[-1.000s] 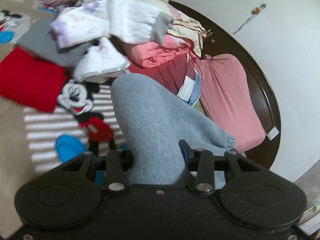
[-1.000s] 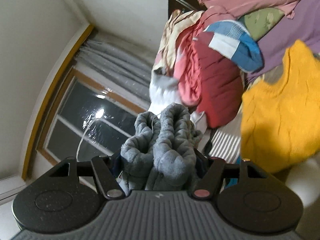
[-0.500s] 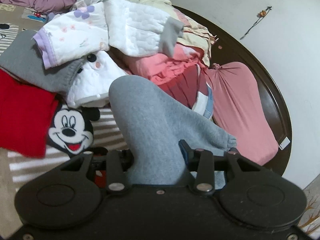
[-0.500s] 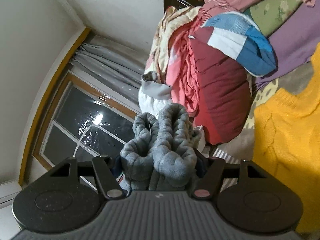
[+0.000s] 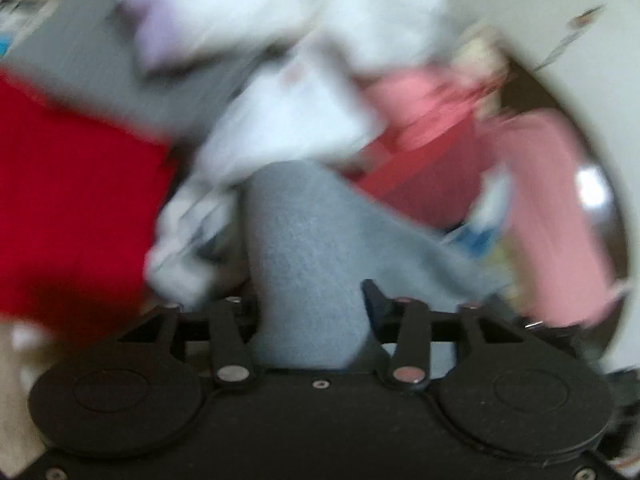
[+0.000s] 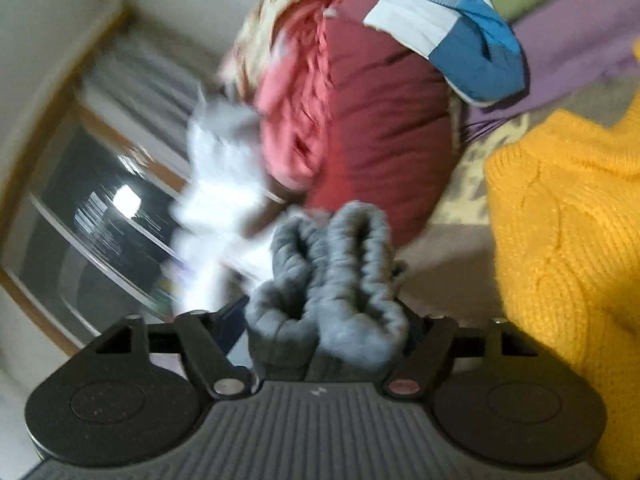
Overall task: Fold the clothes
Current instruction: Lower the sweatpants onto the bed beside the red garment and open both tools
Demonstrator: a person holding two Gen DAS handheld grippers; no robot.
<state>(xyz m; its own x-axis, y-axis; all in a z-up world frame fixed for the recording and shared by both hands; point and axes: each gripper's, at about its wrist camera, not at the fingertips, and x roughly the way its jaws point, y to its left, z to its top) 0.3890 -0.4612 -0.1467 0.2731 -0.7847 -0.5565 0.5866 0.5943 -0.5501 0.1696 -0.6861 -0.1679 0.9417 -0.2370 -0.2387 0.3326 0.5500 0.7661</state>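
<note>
My left gripper is shut on a fold of a grey fleece garment that rises between its fingers and drapes to the right. My right gripper is shut on the bunched, elasticated grey edge of the same kind of fleece, gathered in two thick rolls. The fingertips of both grippers are hidden by the cloth. Both views are blurred by motion.
A heap of clothes lies ahead: a red garment, white quilted pieces, pink cloth, a maroon jacket with blue and white trim, a yellow knit sweater. A dark window is at left.
Both grippers have swung quickly toward the clothes pile, still holding the grey fleece. The red garment and white pieces now look larger in the left view; the maroon jacket is closer in the right view.
</note>
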